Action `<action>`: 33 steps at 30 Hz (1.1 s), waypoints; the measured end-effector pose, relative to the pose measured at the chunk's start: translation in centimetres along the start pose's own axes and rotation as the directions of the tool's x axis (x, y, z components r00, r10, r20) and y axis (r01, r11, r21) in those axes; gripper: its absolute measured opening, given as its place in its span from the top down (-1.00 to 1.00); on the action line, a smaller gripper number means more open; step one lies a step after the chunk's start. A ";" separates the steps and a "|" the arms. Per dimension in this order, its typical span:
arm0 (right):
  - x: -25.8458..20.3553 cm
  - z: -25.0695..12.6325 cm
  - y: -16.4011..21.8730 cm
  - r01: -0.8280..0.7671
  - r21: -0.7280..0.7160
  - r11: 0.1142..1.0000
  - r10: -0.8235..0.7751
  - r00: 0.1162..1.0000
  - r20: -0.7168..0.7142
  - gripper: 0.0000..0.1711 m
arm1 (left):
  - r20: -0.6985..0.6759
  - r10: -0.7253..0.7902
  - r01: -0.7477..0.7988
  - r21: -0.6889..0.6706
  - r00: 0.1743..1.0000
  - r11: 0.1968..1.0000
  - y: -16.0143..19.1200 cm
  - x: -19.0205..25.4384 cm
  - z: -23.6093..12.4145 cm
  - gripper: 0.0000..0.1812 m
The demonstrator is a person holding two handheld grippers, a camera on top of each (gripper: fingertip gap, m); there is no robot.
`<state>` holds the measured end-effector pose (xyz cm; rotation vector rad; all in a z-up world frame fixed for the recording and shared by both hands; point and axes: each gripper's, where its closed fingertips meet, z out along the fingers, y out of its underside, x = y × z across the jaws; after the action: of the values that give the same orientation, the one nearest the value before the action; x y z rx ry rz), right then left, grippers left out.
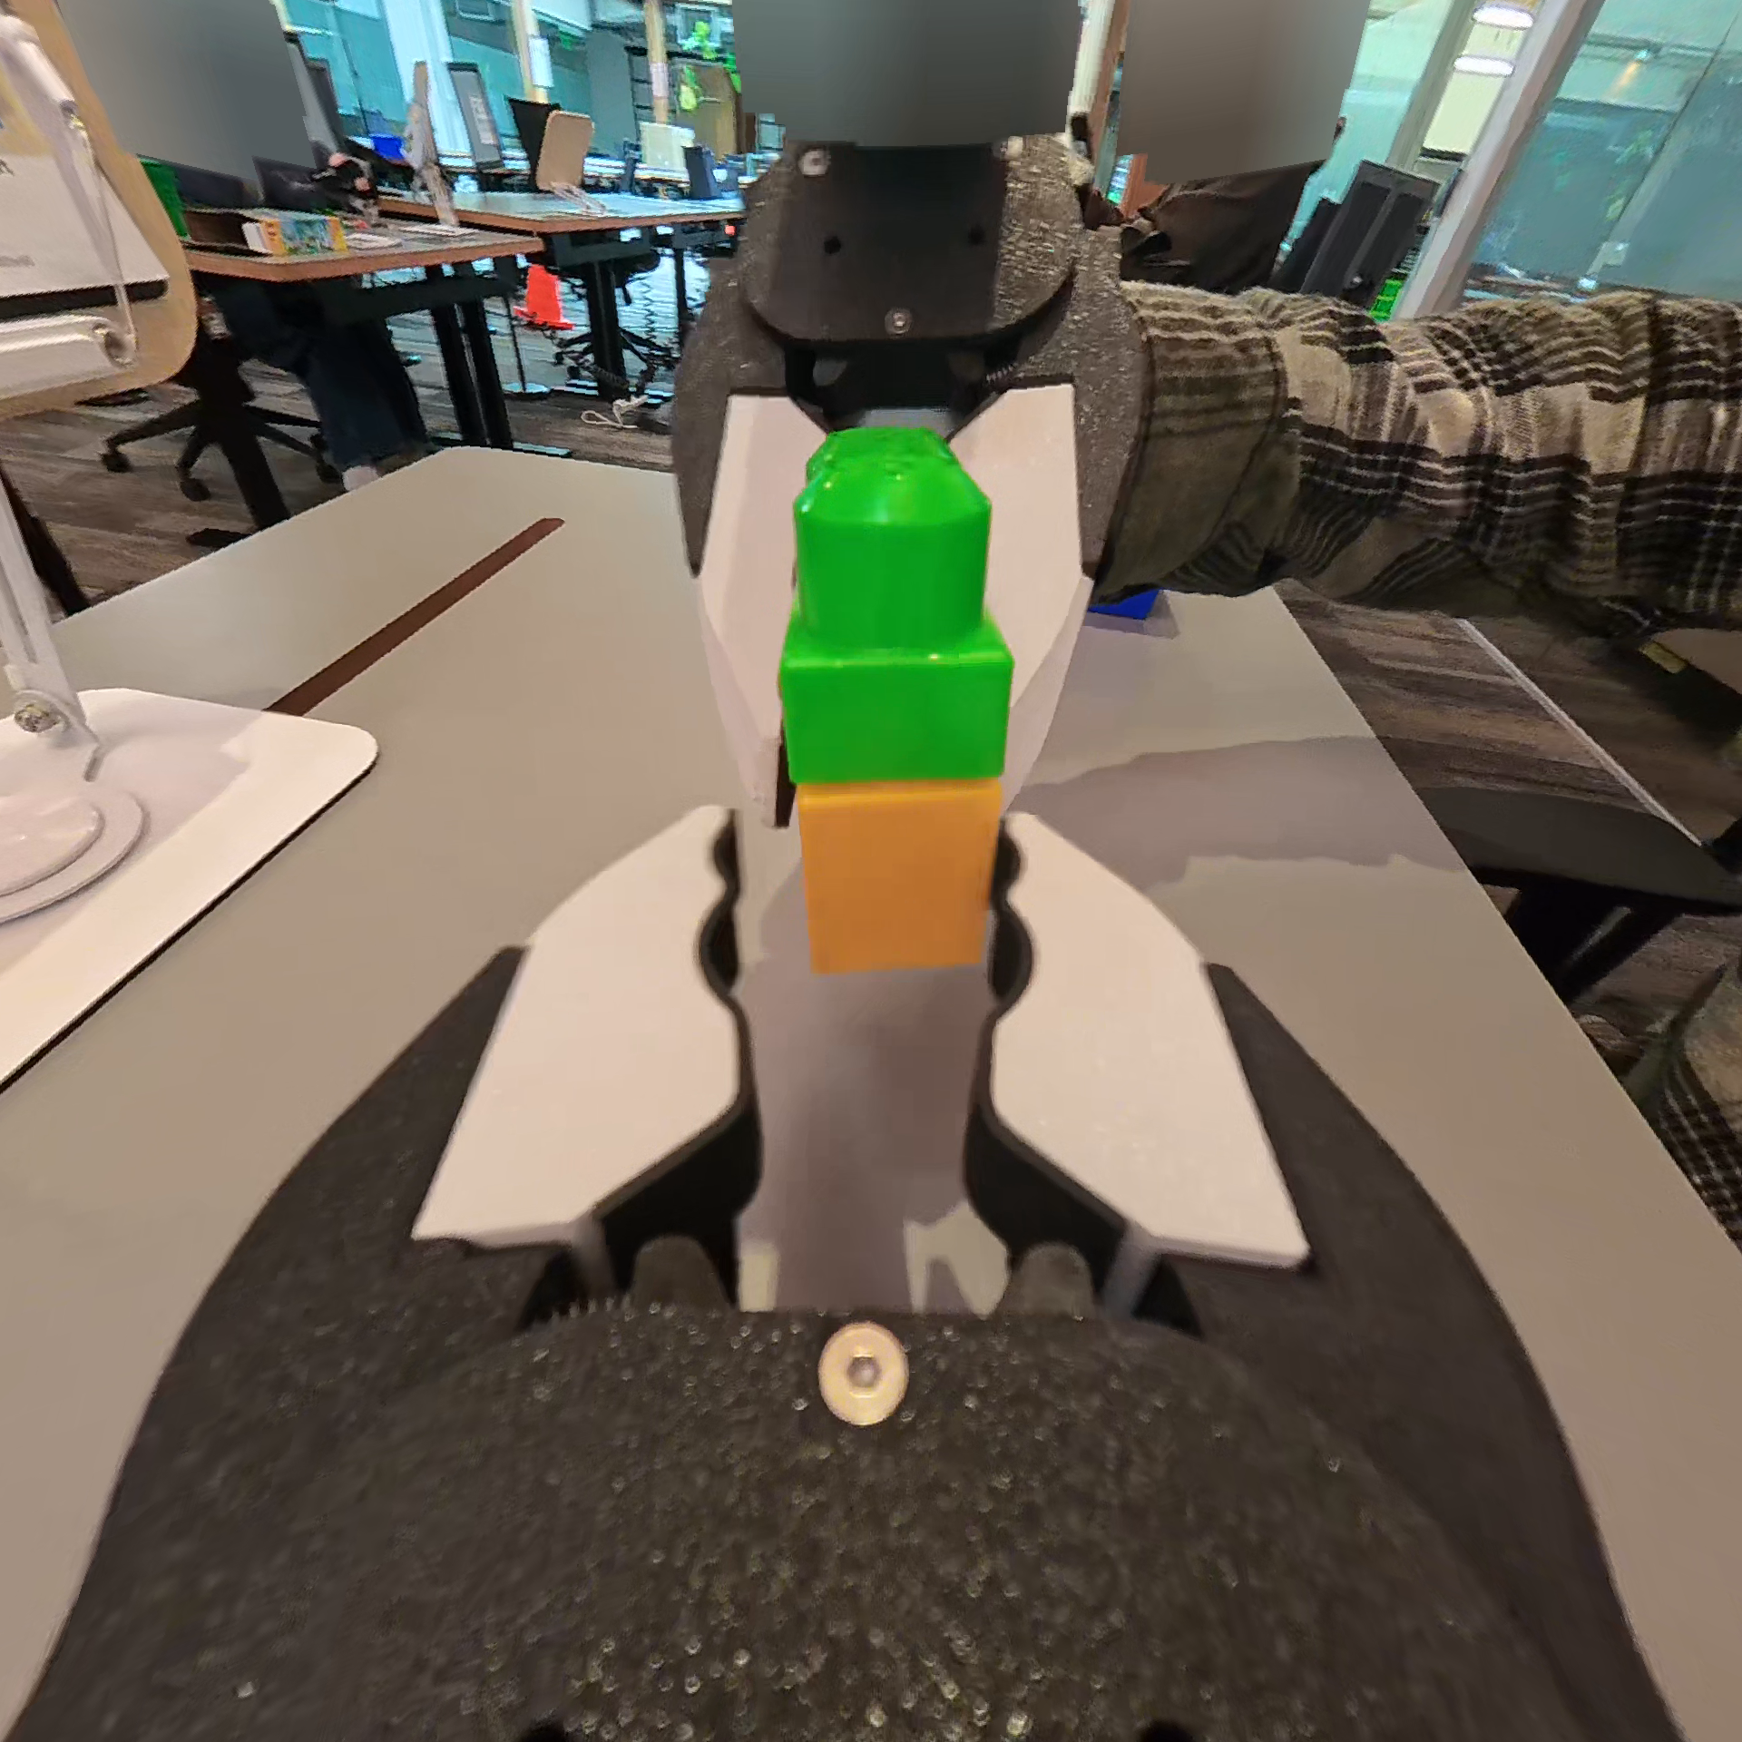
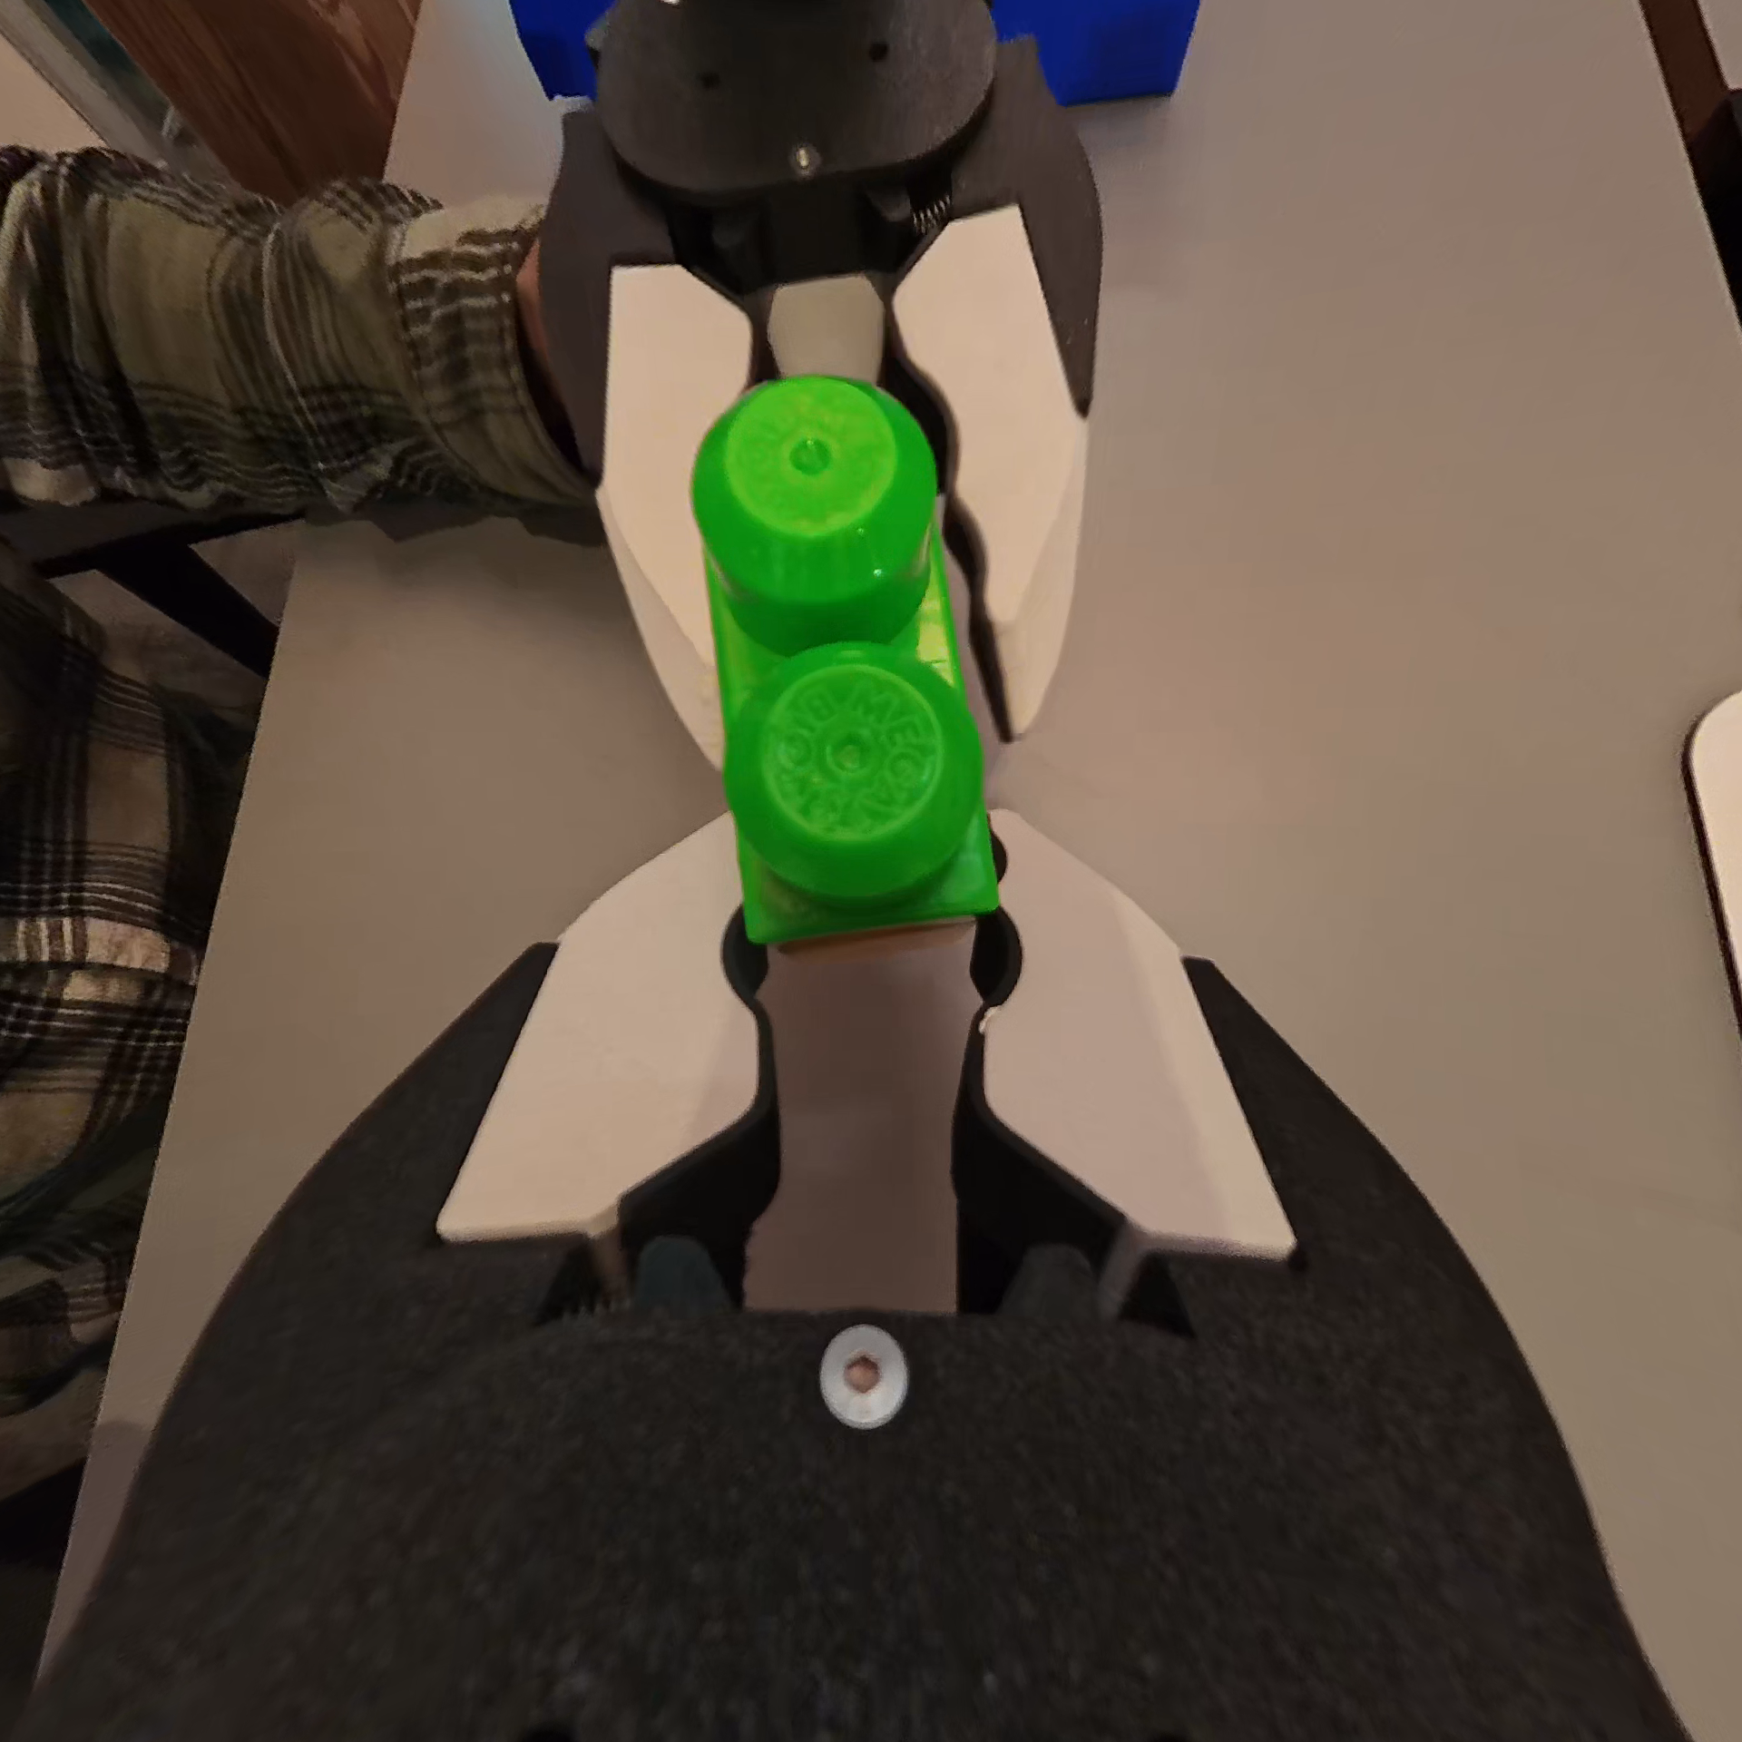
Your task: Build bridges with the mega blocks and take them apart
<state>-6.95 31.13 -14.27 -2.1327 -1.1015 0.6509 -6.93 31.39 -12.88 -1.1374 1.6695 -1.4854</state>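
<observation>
on the grey table (image 1: 471,754) we grip the orange block (image 1: 895,886) with the left gripper (image 1: 862,895), and our right gripper (image 2: 862,895) closes on the green block (image 2: 839,716) stacked above it, long axis running between us.

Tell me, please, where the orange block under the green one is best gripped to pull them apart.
Grip the orange block by its two flat side walls, below the seam with the green block. Come in level from the left gripper's side: those walls are plain and parallel, its top is covered, and the right gripper flanks the green block above.
</observation>
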 end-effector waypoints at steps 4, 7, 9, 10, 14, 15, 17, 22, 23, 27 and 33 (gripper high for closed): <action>0.0 0.3 -0.2 0.010 -0.010 1.000 -0.010 1.000 0.002 0.53 | -0.030 0.025 -0.025 0.006 0.999 1.000 0.1 0.6 -0.3 0.59; -0.3 0.7 0.2 0.051 -0.052 0.997 -0.051 0.999 0.011 0.53 | -0.029 0.050 -0.050 0.004 0.998 0.999 0.6 0.7 -0.5 0.59; -0.7 0.8 0.1 0.062 -0.053 0.997 -0.061 0.998 0.033 0.53 | -0.047 0.042 -0.040 0.027 0.998 0.999 0.8 0.9 -0.7 0.60; -0.8 0.7 0.0 0.067 -0.047 0.997 -0.065 0.997 0.039 0.51 | -0.057 0.028 -0.026 0.038 0.998 0.999 0.8 1.0 -0.7 0.60; -0.7 0.0 0.0 0.105 -0.047 0.993 -0.104 0.994 0.010 0.21 | -0.055 -0.022 0.024 0.024 0.998 0.999 1.5 0.7 -0.6 0.60; -0.5 -0.4 0.1 0.108 -0.058 0.992 -0.108 0.994 -0.009 0.15 | -0.052 -0.026 0.027 0.018 0.998 0.999 1.6 0.6 -0.7 0.60; -0.3 -1.3 0.2 0.104 -0.064 0.993 -0.106 0.994 -0.036 0.04 | -0.059 -0.043 0.045 0.027 0.997 0.999 1.6 0.6 -0.9 0.60; -0.5 -3.3 -2.1 0.151 -0.051 0.987 -0.154 0.987 -0.051 0.14 | -0.066 -0.037 0.038 0.014 0.997 0.999 1.6 0.9 -1.1 0.60; -0.7 -3.3 -2.6 0.158 -0.070 0.985 -0.161 0.986 -0.039 0.23 | -0.062 -0.029 0.030 0.008 0.998 1.000 1.6 1.0 -1.1 0.60; -1.2 -2.9 -4.1 0.182 -0.196 0.963 -0.186 0.982 -0.002 0.64 | -0.058 -0.012 0.010 -0.035 0.998 0.999 2.0 1.4 -0.6 0.60; -1.6 -2.2 -4.1 0.171 -0.347 0.922 -0.161 0.985 0.058 1.00 | -0.058 -0.039 0.034 -0.084 0.998 0.996 3.1 1.6 -0.1 0.60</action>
<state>-8.42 30.89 -9.61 -2.2938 -1.4896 0.4298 -8.28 30.02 -15.81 -1.1840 1.7739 -1.4986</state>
